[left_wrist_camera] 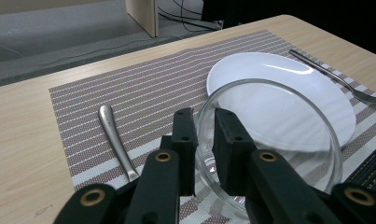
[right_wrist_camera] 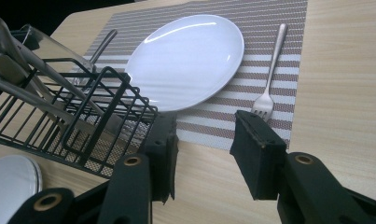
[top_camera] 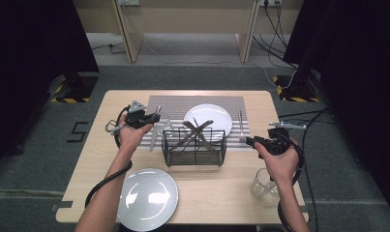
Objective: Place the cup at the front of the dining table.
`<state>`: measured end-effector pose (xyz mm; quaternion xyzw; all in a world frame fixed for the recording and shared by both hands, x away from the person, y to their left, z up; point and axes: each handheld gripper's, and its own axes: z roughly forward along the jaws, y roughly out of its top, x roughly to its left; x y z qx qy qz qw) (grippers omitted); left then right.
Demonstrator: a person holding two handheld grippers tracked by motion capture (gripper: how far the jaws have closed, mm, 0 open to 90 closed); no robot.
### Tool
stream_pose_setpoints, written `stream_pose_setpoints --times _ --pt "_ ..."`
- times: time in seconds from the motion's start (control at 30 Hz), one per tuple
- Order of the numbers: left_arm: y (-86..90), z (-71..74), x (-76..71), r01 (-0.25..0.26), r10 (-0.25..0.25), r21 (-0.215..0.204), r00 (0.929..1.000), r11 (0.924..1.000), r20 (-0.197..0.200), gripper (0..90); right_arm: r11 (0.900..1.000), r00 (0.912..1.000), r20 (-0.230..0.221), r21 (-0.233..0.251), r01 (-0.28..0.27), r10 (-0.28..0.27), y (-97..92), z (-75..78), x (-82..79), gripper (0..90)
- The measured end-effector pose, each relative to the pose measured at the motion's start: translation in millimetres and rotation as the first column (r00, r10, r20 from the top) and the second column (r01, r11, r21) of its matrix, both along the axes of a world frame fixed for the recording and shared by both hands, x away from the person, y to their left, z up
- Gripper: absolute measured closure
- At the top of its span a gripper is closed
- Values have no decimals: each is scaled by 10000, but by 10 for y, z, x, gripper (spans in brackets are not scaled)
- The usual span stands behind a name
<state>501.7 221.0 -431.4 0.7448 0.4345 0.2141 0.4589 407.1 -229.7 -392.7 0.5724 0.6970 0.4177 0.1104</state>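
Our left tongs (left_wrist_camera: 202,140) are closed on the wall of a clear round drinking glass (left_wrist_camera: 269,140), one jaw inside the rim and one outside, and hold it tipped on its side above the left part of the striped brown-and-white placemat (left_wrist_camera: 143,88), towards the table's far left corner. Our right tongs (right_wrist_camera: 204,140) stand wide apart with nothing between them, hovering over bare wood near the right edge of the light wooden table (top_camera: 231,188). Just past them a steel fork (right_wrist_camera: 268,84) lies on the right edge of the placemat, beside a white round plate (right_wrist_camera: 190,56) at its middle. A steel spoon handle (left_wrist_camera: 113,135) lies on the placemat left of the glass. In front of the placemat sits a black wire basket (top_camera: 194,147) with cutlery leaning in it. A second white plate (top_camera: 147,198) rests by the near edge, and another clear glass (top_camera: 263,184) by the near right corner. We judge the step in hand to be laying the place setting, with the held glass awaiting its spot. Next we would turn it upright, lower it onto the placemat clear of the spoon and plate, then open the jaws gently.
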Motion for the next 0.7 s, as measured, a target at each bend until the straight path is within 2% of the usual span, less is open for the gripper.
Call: stream_pose_setpoints --times 0.7 --pt "-46 -14 43 45 -45 131 10000 9999 -41 786 10000 10000 3 16 -9 9 0 -3 2 595"
